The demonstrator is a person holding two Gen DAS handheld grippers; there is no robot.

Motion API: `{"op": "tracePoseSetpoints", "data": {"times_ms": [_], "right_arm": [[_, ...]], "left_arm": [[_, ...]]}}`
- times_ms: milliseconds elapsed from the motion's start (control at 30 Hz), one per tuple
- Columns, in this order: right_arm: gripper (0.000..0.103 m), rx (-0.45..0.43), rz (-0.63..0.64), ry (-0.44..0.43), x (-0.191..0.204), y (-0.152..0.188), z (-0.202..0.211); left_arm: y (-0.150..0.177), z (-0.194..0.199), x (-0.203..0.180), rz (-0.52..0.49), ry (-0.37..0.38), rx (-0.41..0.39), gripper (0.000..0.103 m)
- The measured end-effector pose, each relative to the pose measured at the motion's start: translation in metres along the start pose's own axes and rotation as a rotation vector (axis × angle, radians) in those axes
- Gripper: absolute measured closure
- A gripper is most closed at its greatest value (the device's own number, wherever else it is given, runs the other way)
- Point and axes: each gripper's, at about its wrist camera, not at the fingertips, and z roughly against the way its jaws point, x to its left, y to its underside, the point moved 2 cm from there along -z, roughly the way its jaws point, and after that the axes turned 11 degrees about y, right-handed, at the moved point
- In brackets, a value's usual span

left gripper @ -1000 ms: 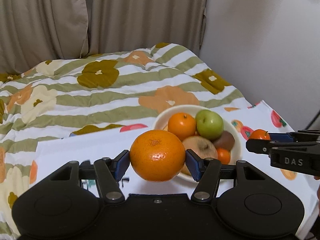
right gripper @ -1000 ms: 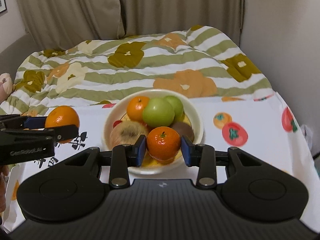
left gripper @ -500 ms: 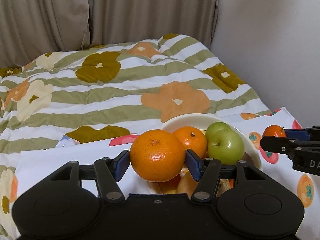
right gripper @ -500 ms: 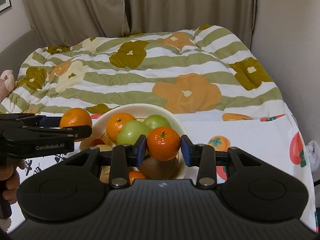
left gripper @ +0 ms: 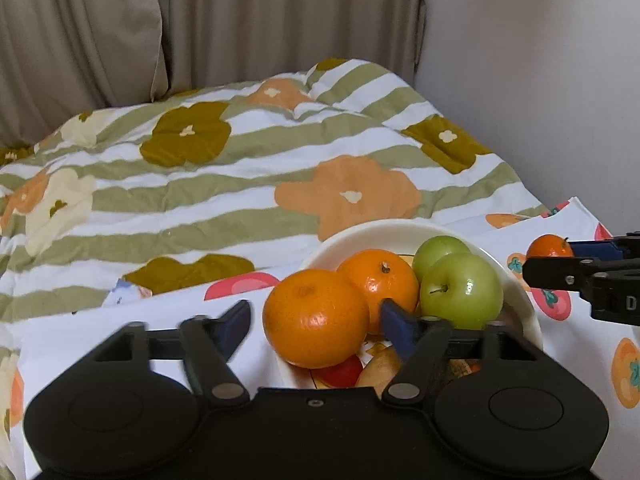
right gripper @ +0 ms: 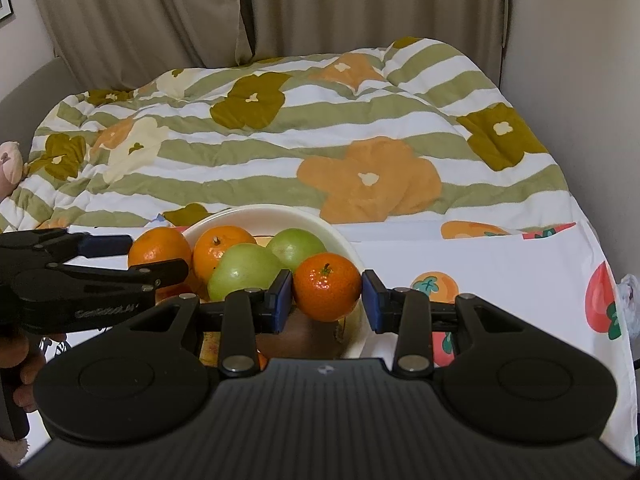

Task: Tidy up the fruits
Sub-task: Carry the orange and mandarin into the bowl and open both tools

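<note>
A cream bowl (left gripper: 516, 300) (right gripper: 256, 216) holds an orange (left gripper: 380, 280), two green apples (left gripper: 464, 292) and other fruit. My left gripper (left gripper: 316, 322) is open: its left finger stands clear of a large orange (left gripper: 316, 316) that sits at the bowl's left rim. The same orange shows in the right wrist view (right gripper: 158, 248). My right gripper (right gripper: 327, 296) has its pads just apart from a small mandarin (right gripper: 327, 292) at the bowl's right side. That mandarin also shows in the left wrist view (left gripper: 546, 246).
The bowl stands on a white cloth printed with fruit (right gripper: 480, 264). Behind it lies a striped floral quilt (right gripper: 280, 140). Curtains and a bare wall are at the back. A person's hand (right gripper: 20, 364) holds the left gripper.
Both grippers moved forward over the bowl. The left jaws opened and let go of the large orange. The right jaws opened slightly around the mandarin.
</note>
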Motion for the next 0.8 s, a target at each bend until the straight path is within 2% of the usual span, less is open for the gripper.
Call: {"op": "tracePoseSetpoints", "data": {"times_ms": [500,733,800], "right_arm": [[0.051,-0.008,0.027,0.011,-0.001,-0.004,-0.021],[0.05,0.005,0.022,-0.017,-0.006,-0.004,-0.036],[0.046,0.014,0.02,-0.037,-0.008,-0.004,-0.039]], "left_arm": [[0.002,0.024,0.001,-0.002,-0.006,-0.021,0.02],[0.008,0.03,-0.004,0.006,-0.023,-0.016,0.02],[0.009,0.031,-0.005,0.008,-0.031,-0.016,0.02]]}}
